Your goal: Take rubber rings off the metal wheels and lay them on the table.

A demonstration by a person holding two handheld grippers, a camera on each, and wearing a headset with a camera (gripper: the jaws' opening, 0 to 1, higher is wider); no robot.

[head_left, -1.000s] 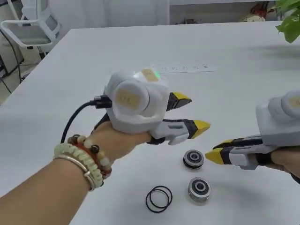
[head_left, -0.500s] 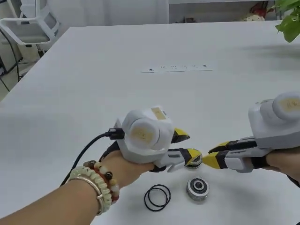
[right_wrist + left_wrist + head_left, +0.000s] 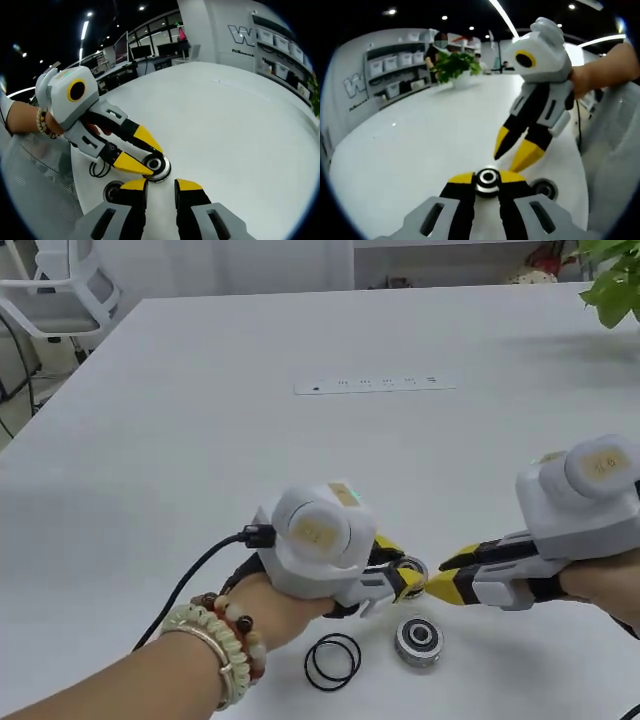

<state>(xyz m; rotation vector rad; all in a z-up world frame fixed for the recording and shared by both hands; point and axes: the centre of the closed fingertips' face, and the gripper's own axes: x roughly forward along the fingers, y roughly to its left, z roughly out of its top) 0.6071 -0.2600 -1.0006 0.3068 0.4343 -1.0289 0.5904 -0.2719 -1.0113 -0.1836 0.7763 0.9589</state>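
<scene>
At a white workbench (image 3: 200, 440), a white office chair (image 3: 60, 290) stands far left. A black cable (image 3: 195, 580) runs to the left gripper (image 3: 400, 562), its jaws clamped on a small metal wheel (image 3: 488, 181). Two loose black rubber rings (image 3: 333, 660) lie overlapping beside a second metal wheel (image 3: 419, 640). The right gripper (image 3: 440, 578), jaws slightly parted and empty, points at the gripped wheel. A printed paper strip (image 3: 375, 383) is too small to read. The back wall (image 3: 240, 35) shows a large "W". A green plant (image 3: 610, 285) stands far right.

One wheel (image 3: 412, 568) held in jaws, second wheel (image 3: 419, 639) beside black rings (image 3: 307, 664)
</scene>
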